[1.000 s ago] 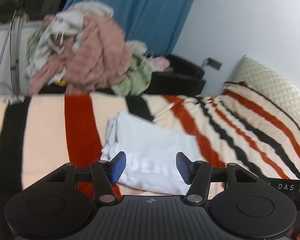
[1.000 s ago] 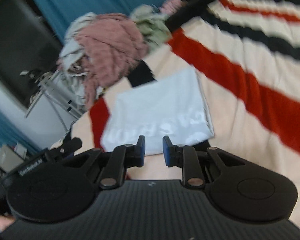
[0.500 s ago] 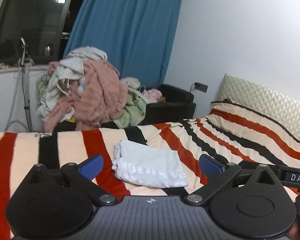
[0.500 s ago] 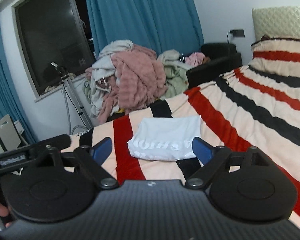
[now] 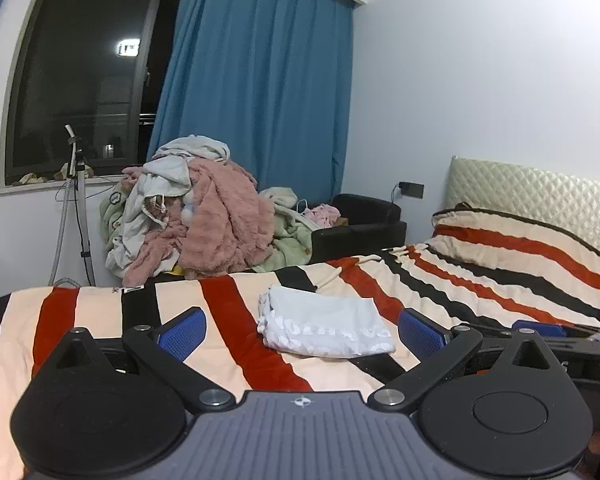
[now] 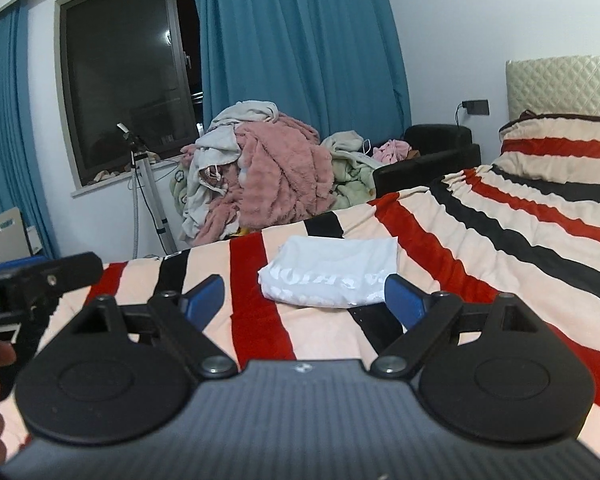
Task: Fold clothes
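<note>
A folded white shirt [image 5: 324, 326] with white lettering lies on the striped bed cover [image 5: 100, 316]; it also shows in the right wrist view [image 6: 332, 276]. My left gripper [image 5: 300, 330] is wide open and empty, held back from the shirt above the bed. My right gripper [image 6: 304, 300] is wide open and empty too, just short of the shirt's near edge. Part of the right gripper [image 5: 540, 330] shows at the right of the left wrist view, and part of the left gripper [image 6: 32, 280] shows at the left of the right wrist view.
A big pile of unfolded clothes [image 5: 204, 220], pink, grey and green, sits beyond the bed under the window; it also appears in the right wrist view [image 6: 268, 168]. A black armchair [image 5: 360, 228] stands by the blue curtain. A tripod stand [image 5: 76, 208] is at the left. The headboard [image 5: 540, 200] is at right.
Both grippers opened wide and pulled back and up from the folded shirt. The shirt stays on the bed, now farther away in both views.
</note>
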Demonstrator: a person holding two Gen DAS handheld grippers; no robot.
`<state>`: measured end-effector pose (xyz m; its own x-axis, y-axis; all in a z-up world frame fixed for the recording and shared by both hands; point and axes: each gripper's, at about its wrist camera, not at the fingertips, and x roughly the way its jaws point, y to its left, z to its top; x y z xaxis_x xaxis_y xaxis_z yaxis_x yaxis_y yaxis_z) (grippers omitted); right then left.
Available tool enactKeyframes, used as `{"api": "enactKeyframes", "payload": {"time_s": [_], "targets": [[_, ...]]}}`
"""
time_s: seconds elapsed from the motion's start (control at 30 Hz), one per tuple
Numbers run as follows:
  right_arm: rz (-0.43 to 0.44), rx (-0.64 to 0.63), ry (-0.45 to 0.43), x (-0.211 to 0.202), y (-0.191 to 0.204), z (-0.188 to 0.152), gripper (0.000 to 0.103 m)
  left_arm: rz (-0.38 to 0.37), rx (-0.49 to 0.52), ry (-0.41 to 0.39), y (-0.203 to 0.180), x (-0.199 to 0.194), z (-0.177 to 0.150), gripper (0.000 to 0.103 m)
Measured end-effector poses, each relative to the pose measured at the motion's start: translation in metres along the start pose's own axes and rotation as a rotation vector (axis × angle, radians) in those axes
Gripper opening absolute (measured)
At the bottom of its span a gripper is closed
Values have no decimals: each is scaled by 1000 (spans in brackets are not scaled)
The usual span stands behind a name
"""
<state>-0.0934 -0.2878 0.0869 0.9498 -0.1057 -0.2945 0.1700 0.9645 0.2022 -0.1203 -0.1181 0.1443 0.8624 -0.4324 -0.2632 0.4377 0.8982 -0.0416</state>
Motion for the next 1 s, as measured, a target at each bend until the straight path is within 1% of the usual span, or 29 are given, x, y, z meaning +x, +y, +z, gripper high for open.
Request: {"api": "enactKeyframes", "payload": {"time_s": [0.2, 0.33, 0.43, 0.5, 0.6, 0.83, 1.0], "targets": [[-12, -44, -41, 4, 9, -27, 88, 21, -19, 11, 11, 10, -21, 103], [-22, -82, -41, 10, 13, -39, 88, 36, -45, 18, 20, 15, -30, 103], [-35, -102, -36, 16, 15, -42, 88, 39, -63, 35, 25, 19, -35, 103], [-29, -98, -23, 18, 15, -44, 88, 42, -58, 51, 27, 21, -38, 103], [-35, -111, -32, 15, 16, -45, 88, 46, -52, 66, 28, 23, -40, 103], [-40, -112, -22, 15, 16, -46, 88, 46, -61, 62, 27, 25, -40, 103], [-46, -98, -16, 15, 14, -46, 88, 61, -53, 67, 25, 27, -41, 103]]}}
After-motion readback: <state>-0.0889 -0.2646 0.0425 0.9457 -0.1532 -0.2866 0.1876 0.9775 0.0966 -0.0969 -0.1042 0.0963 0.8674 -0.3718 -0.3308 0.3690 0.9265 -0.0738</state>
